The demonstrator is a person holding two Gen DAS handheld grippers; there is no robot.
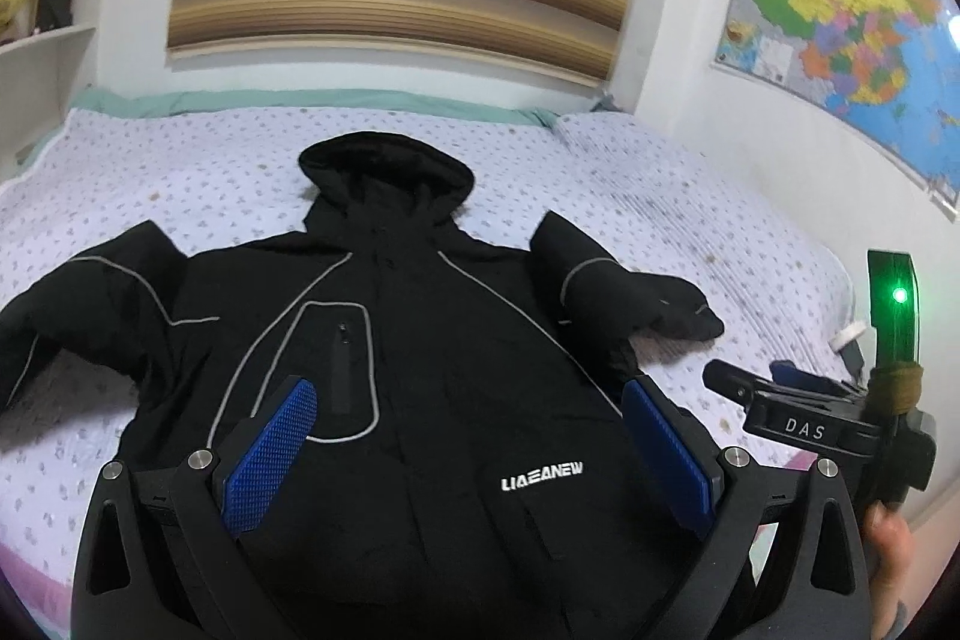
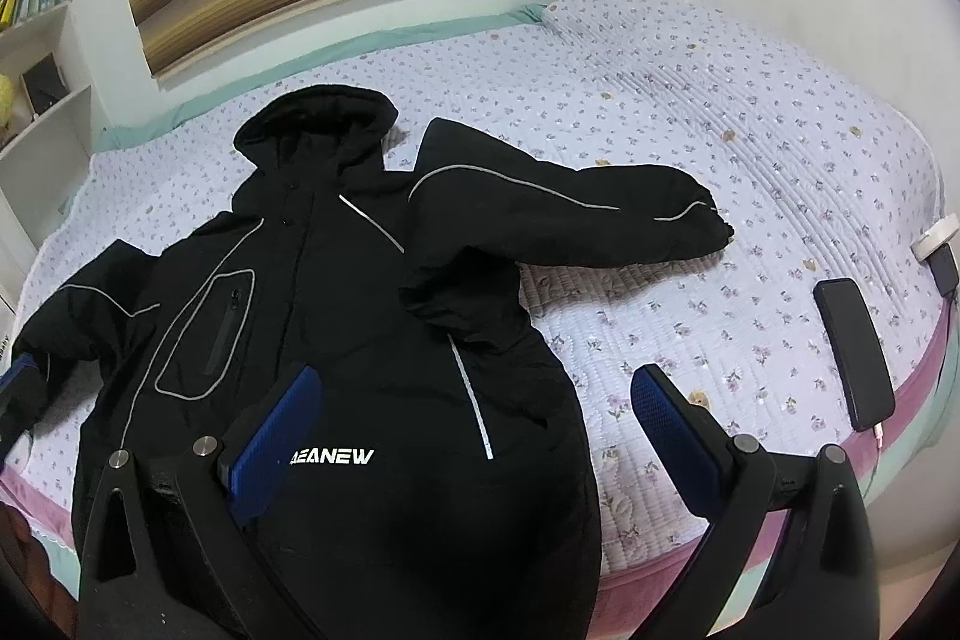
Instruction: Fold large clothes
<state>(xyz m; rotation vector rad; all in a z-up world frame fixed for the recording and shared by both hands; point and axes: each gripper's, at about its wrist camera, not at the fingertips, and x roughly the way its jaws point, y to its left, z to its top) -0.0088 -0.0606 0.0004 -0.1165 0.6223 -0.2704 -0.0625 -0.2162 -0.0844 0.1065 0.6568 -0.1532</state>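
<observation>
From the left wrist view, a big black jacket (image 1: 408, 340) lies face up on the bed (image 1: 180, 172). Its hood (image 1: 387, 166) points to the far wall and both sleeves are spread out to the sides. The left hand-held gripper (image 1: 471, 436) hangs over the lower front of the jacket. Its two blue pads (image 1: 273, 454) are wide apart and hold nothing. At the right edge the other tool shows, with a green light on it and a bit of a hand (image 1: 894, 550) under it.

From the right wrist view, the same jacket (image 2: 336, 352) fills the near left part of the bed (image 2: 690, 100). The right hand-held gripper (image 2: 480, 430) is spread wide too, and empty — one pad (image 2: 270, 436) sits over the white letters on the jacket, the other over the flowered blanket just beside the jacket's edge. The sleeve (image 2: 570, 214) on this side stretches out across the blanket. A dark phone (image 2: 852, 352) lies well apart, near the bed's edge.

No fold looks done yet. A good first step would be to bring a sleeve in over the chest. To do it well, each hand-held gripper should pinch the cloth near the cuff or the side seam, lift only a little, and lay it down flat — so the puffy cloth does not bunch up. The jacket looks thick and slippery, so a deep bite of cloth may hold better.
</observation>
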